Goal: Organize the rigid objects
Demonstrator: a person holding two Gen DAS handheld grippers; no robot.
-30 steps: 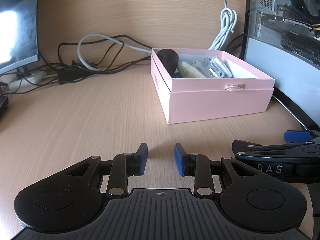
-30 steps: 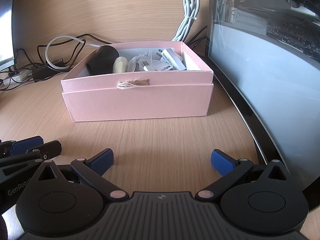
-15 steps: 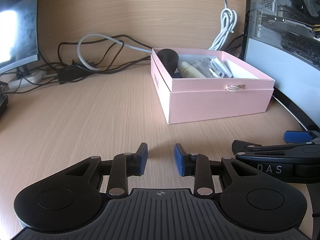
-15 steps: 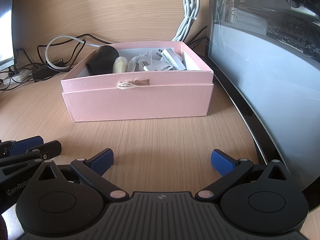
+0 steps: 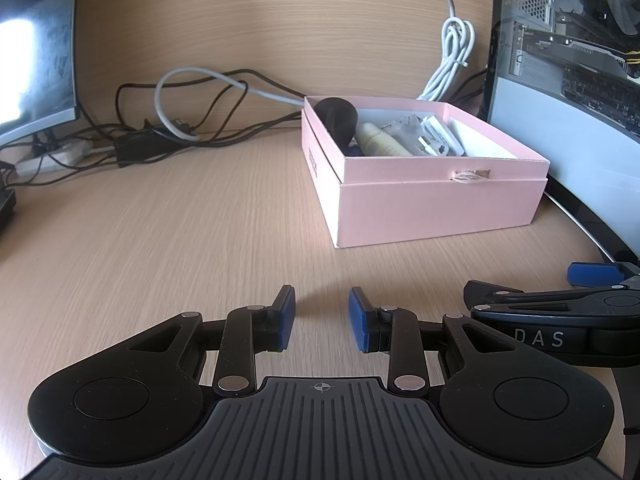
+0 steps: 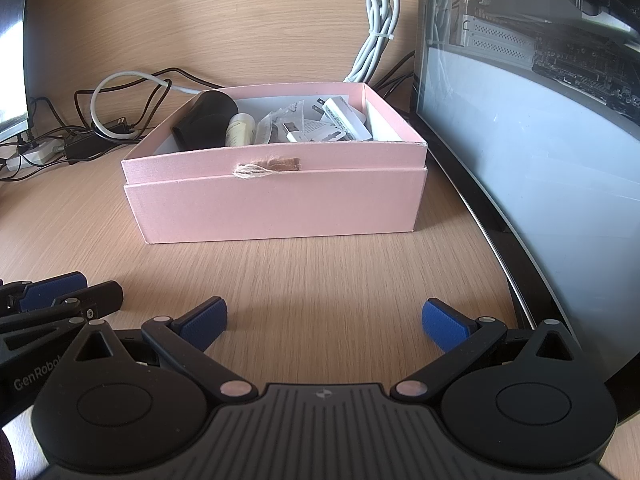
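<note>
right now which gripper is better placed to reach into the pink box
Right. The right gripper faces the pink box squarely, with jaws wide open. From the left gripper the box lies off to the right, and its jaws are narrower.

On the desk (image 6: 360, 280): a box (image 6: 276, 208), open on top. In the box: a round speaker (image 6: 208, 120) at the left, a small bottle (image 6: 240, 130) beside it, then a plug adapter (image 6: 344, 118) (more to the right). Behind the box: a tangle of cables (image 5: 192, 120). Right of the box: a computer case (image 6: 540, 100). Far left: a monitor (image 5: 36, 48).
</note>
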